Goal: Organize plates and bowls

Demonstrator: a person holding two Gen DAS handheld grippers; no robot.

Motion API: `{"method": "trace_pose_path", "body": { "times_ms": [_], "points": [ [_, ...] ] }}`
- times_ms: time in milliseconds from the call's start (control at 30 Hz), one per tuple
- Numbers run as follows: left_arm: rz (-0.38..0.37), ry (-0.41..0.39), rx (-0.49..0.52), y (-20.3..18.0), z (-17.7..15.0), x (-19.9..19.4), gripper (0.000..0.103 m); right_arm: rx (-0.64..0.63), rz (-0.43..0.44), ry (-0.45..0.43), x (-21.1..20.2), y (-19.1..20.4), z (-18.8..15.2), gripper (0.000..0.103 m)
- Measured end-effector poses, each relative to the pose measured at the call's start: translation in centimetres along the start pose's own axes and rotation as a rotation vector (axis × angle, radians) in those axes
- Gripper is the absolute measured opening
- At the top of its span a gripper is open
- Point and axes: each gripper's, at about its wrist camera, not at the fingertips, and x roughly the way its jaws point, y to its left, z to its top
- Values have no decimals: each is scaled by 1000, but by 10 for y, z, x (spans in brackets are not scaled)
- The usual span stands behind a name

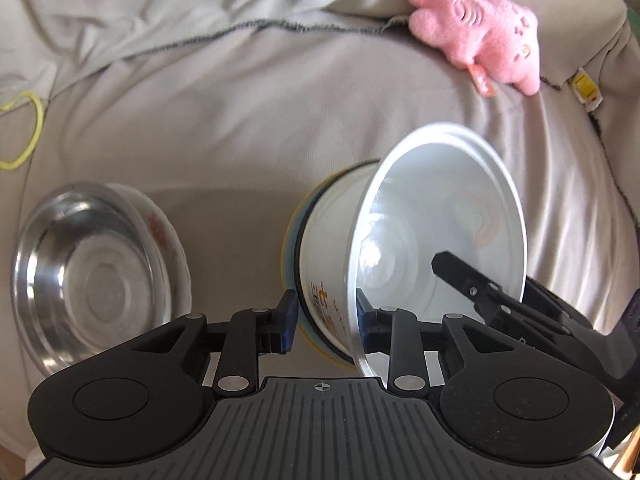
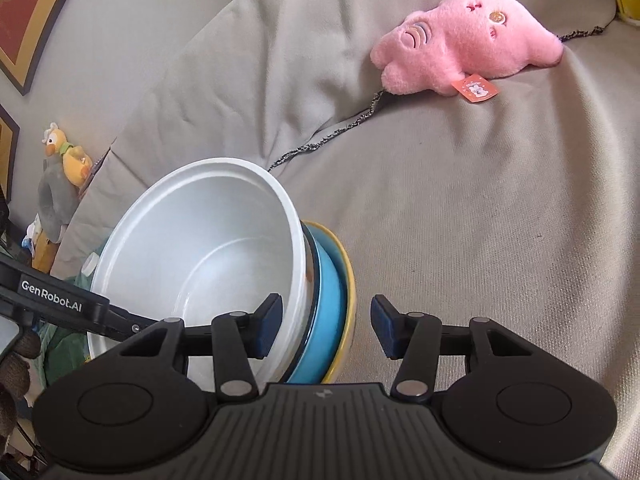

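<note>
A white bowl (image 1: 436, 216) with orange print on its side is tilted on a blue dish and a yellow plate (image 2: 347, 280) on the grey sofa cover. My left gripper (image 1: 327, 320) straddles the bowl's near rim, pads on either side with a gap showing. My right gripper (image 2: 326, 326) is open, its left finger (image 2: 268, 326) inside the same bowl (image 2: 208, 248) and its right finger out over the cloth. The right gripper's finger (image 1: 460, 276) shows inside the bowl in the left wrist view. A steel bowl (image 1: 96, 268) sits to the left.
A pink plush toy (image 1: 480, 28) lies at the back of the sofa; it also shows in the right wrist view (image 2: 468, 36). A yellow band (image 1: 28, 132) lies at the far left. A duck toy (image 2: 66, 156) stands beyond the sofa's left edge.
</note>
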Motion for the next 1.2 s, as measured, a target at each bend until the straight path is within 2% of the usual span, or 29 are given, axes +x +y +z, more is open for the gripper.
{"method": "trace_pose_path", "body": {
  "times_ms": [100, 200, 367, 467, 667, 967, 1200],
  "points": [
    [37, -74, 76, -5, 5, -17, 37, 0, 18, -14, -4, 1, 1, 50],
    [71, -108, 158, -17, 1, -20, 35, -25, 9, -23, -5, 6, 0, 50],
    [62, -61, 160, -27, -5, -6, 36, -34, -8, -30, -6, 7, -1, 50],
    [70, -71, 175, -29, -4, -5, 35, -30, 5, -40, -10, 6, 0, 50],
    [236, -160, 330, -45, -10, -4, 35, -50, 1, -37, -10, 11, -2, 51],
    [219, -109, 307, -36, -10, 19, 36, -86, -56, -10, -3, 16, -6, 51],
    [178, -92, 247, -23, -8, 24, 37, -81, -58, 4, 0, 15, -7, 51]
  ]
}}
